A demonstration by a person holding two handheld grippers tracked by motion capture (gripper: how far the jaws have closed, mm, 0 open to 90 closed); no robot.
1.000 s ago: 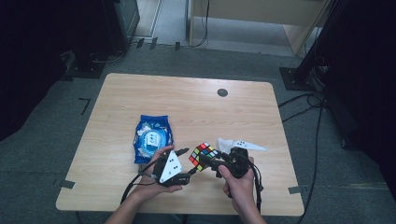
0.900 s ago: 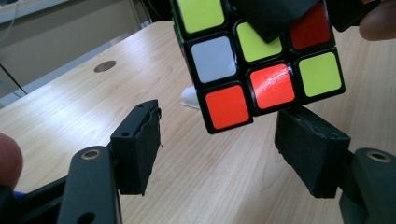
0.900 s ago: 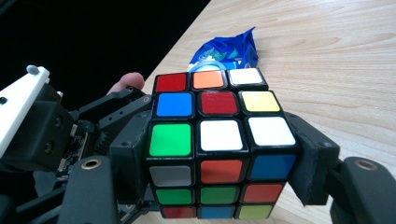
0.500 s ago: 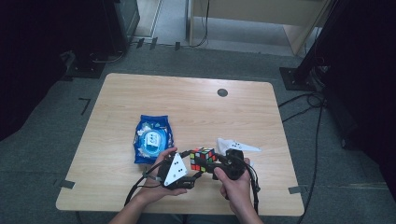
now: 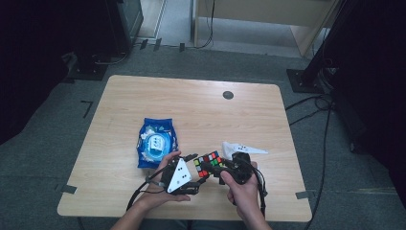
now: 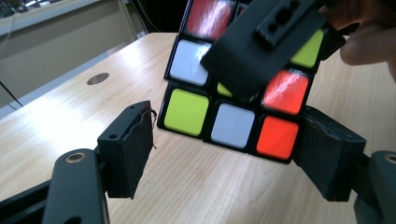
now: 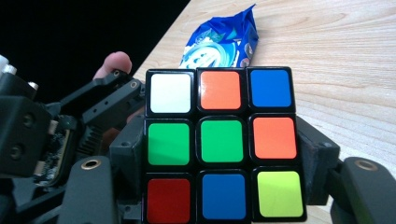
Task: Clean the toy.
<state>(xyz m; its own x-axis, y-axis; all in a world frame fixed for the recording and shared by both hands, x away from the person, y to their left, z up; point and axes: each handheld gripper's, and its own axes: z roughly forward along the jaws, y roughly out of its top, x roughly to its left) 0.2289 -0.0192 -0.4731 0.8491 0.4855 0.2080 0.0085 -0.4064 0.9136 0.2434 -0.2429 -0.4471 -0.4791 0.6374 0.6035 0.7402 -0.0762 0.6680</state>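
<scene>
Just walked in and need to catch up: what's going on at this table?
A person works a Rubik's cube with handheld tongs. The right tongs clamp the cube by its sides. The left tongs have just been opening; their pads stand apart at the cube's lower corners, the left one clearly off it. A blue packet lies on the wooden table.

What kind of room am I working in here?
Probably a lab or recording studio: a bare light wooden table on grey carpet, black equipment stands and loose cables around it.
</scene>
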